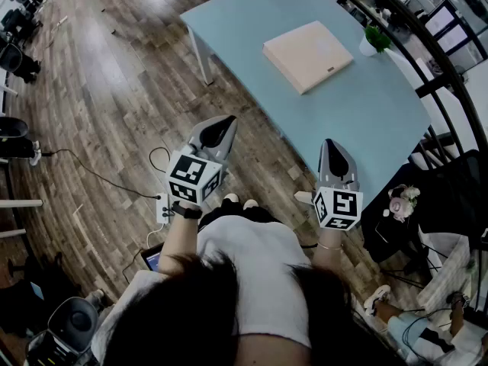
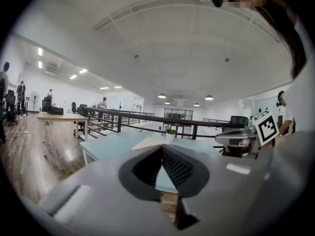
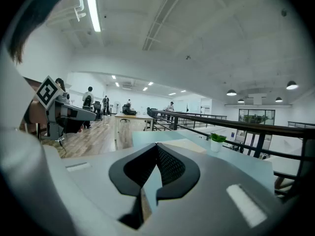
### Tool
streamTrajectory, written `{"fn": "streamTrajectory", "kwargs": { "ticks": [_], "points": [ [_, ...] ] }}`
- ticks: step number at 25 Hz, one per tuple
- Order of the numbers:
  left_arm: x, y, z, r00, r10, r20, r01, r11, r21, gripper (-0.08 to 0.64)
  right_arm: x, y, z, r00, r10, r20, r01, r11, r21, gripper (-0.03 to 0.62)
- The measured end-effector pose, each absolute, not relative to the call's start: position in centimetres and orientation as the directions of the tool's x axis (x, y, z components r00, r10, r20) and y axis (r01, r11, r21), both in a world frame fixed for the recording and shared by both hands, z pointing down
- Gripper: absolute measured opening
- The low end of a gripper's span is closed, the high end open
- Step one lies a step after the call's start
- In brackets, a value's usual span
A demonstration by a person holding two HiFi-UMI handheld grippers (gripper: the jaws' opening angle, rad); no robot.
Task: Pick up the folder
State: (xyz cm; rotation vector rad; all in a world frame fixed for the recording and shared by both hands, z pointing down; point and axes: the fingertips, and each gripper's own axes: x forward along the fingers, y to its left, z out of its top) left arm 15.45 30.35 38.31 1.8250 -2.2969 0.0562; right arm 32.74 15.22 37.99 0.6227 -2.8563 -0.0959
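Plainly at the outset, the grey left gripper and right gripper, both clenched empty, must next reach to the far flat tan rectangular folder and open.

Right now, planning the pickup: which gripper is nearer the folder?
Right, narrowly. The right gripper is over the near edge of the table, short of the folder; the left gripper is over the floor beside the table.

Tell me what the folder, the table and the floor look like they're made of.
Folder: probably card or paperboard; flat tan, matte, no glare.
Table: likely laminate or painted board; smooth, even pale blue top.
Floor: wood planks or wood-look laminate; grain and seams show, with a slight sheen.
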Motion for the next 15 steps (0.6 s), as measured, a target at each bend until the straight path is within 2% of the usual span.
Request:
{"fn": "streamTrajectory", "kwargs": {
  "ticks": [11,15],
  "points": [
    [15.9,32.9,39.0,-0.290,-0.943,0.165,-0.943,0.311,0.119,0.060,32.2,16.2,38.5,-0.926,-0.331,0.181,-0.328,0.943,0.047,0.011],
    [14.1,33.1,39.3,-0.315,-0.935,0.163,-0.934,0.336,0.122,0.061,29.9,16.3,38.9,-0.938,-0.291,0.188,-0.291,0.956,0.031,0.075]
  ]
}}
